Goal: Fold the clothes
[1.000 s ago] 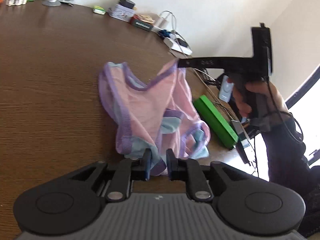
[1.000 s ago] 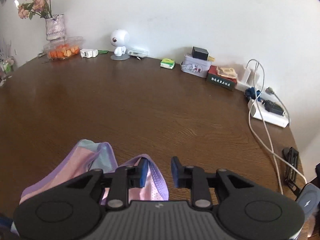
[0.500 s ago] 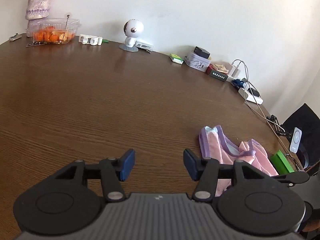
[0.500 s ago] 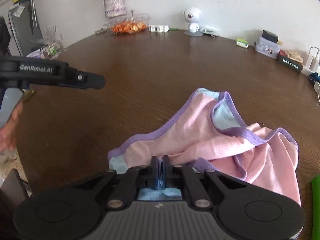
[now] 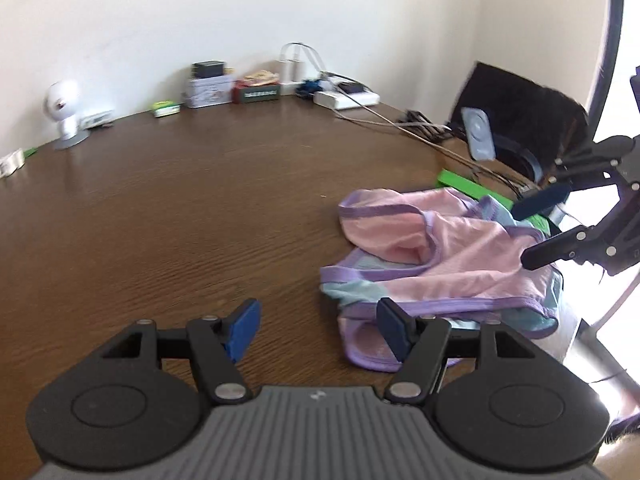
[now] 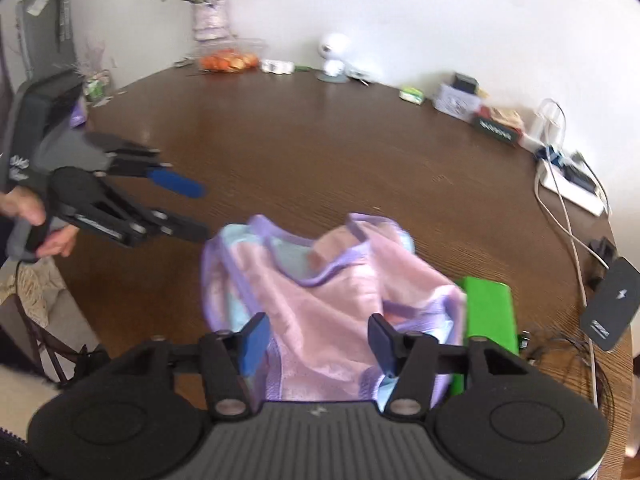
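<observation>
The pink garment [image 6: 332, 292] with purple trim lies crumpled on the brown table [image 6: 320, 152], its edge over a green box [image 6: 490, 312]. The right gripper [image 6: 318, 336] hovers above it, jaws opening, gripping nothing. The left gripper [image 5: 318, 326] is opening too, only bare table between its pads. No label is readable through the blur.

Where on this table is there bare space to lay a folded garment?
The wide brown tabletop between the pink garment and the far clutter is bare. Crowded: the back edge by the white camera, and the right side with cables and green box.
</observation>
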The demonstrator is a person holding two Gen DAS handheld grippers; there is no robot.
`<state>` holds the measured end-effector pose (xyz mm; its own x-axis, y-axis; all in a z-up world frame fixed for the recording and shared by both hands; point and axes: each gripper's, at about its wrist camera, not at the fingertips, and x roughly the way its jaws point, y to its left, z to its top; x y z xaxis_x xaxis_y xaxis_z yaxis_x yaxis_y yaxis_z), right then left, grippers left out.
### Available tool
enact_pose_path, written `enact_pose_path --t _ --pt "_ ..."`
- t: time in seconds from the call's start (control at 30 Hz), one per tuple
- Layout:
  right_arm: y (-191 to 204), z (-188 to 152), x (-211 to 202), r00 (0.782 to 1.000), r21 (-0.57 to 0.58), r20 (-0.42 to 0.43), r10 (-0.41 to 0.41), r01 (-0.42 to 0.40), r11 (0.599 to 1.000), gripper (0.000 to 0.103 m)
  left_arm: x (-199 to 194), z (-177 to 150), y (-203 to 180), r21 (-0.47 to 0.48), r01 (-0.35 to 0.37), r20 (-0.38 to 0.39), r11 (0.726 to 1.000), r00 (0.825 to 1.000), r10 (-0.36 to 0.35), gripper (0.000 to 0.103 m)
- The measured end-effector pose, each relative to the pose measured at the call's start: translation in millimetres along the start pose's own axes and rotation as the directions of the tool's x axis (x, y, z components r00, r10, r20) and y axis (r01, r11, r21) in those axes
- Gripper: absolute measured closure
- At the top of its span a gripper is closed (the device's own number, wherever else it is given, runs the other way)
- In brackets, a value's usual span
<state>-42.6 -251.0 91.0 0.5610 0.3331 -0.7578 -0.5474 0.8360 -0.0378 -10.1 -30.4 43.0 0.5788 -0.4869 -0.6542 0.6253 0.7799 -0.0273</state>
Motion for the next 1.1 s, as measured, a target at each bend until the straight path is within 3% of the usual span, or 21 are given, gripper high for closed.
enact_pose_path --t 0.1,0.23,0.27,0.33,0.37,0.43,0.53,0.67,0.77,0.87,0.93,0.97,1.0,1.03,1.1 --pt "20.0 -17.1 4.9 0.999 -0.021 0.025 -0.042 0.043 0.999 0.05 6.7 -1.5 -18.0 0.107 0.0 -0.004 0.994 1.0 0.001 0.036" --pt "30.6 -38.6 3.3 0.995 -0.057 0.06 -0.08 0.083 0.995 0.053 25.4 -3.6 -26.8 0.21 -0.08 -0.024 0.975 0.996 0.087 0.037" --pt "31.9 -41.7 4.2 0.995 -0.061 0.058 -0.086 0.089 0.994 0.053 28.6 -2.6 -25.9 0.217 -0.073 -0.03 0.974 0.996 0.081 0.042" --pt "36.4 -45.1 9.1 0.996 -0.066 0.032 -0.079 0.081 0.995 0.055 32.8 0.1 -23.3 0.207 -0.041 -0.045 0.978 0.998 0.052 0.073" --pt "36.8 -47.4 13.1 0.995 -0.072 0.022 -0.098 0.1 0.992 0.063 34.6 1.5 -20.3 0.19 -0.034 -0.057 0.981 0.997 0.046 0.092" --pt "36.8 -51.8 21.6 0.99 -0.087 0.003 -0.142 0.142 0.986 0.082 34.2 2.2 -12.9 0.142 -0.03 -0.056 0.989 0.998 0.039 0.092" --pt "21.9 -52.8 26.4 0.982 -0.019 0.052 -0.179 0.181 0.983 0.093 20.3 0.9 -1.7 0.076 -0.034 -0.03 0.997 0.999 0.037 0.094" --pt "12.3 -39.9 7.7 0.945 0.029 0.187 -0.267 0.267 0.963 0.095 -16.9 0.4 1.4 -0.045 -0.059 0.04 0.997 0.997 0.061 0.095" --pt "15.0 -25.8 2.8 0.917 -0.003 0.267 -0.295 0.307 0.952 0.096 -44.7 -0.8 -11.5 -0.068 -0.089 0.045 0.994 0.995 0.093 0.095" --pt "10.0 -12.2 -1.1 0.932 -0.01 0.332 -0.145 0.157 0.988 0.096 -70.0 -3.4 -22.1 -0.079 -0.091 0.039 0.993 0.995 0.094 0.095" --pt "-3.0 0.1 14.7 0.963 -0.009 0.264 -0.056 0.06 0.998 0.093 -75.5 -9.4 -22.4 -0.104 -0.073 0.011 0.992 0.997 0.075 0.09" --pt "-4.8 4.7 26.5 0.978 -0.022 0.204 -0.048 0.054 0.998 0.09 -72.7 -13.6 -21.1 -0.109 -0.103 -0.004 0.989 0.995 0.103 0.084" --pt "0.2 6.0 36.0 0.981 -0.043 0.171 -0.092 0.1 0.994 0.086 -67.4 -18.8 -19.1 -0.119 -0.154 -0.027 0.981 0.988 0.152 0.079" --pt "8.4 4.6 39.7 0.976 -0.07 0.159 -0.148 0.16 0.985 0.08 -64.2 -23.4 -18.0 -0.121 -0.187 -0.042 0.975 0.982 0.183 0.079" --pt "25.7 -0.5 33.2 0.971 -0.14 0.173 -0.165 0.19 0.972 0.079 -63.2 -30.0 -16.4 -0.123 -0.199 -0.046 0.972 0.98 0.195 0.074"
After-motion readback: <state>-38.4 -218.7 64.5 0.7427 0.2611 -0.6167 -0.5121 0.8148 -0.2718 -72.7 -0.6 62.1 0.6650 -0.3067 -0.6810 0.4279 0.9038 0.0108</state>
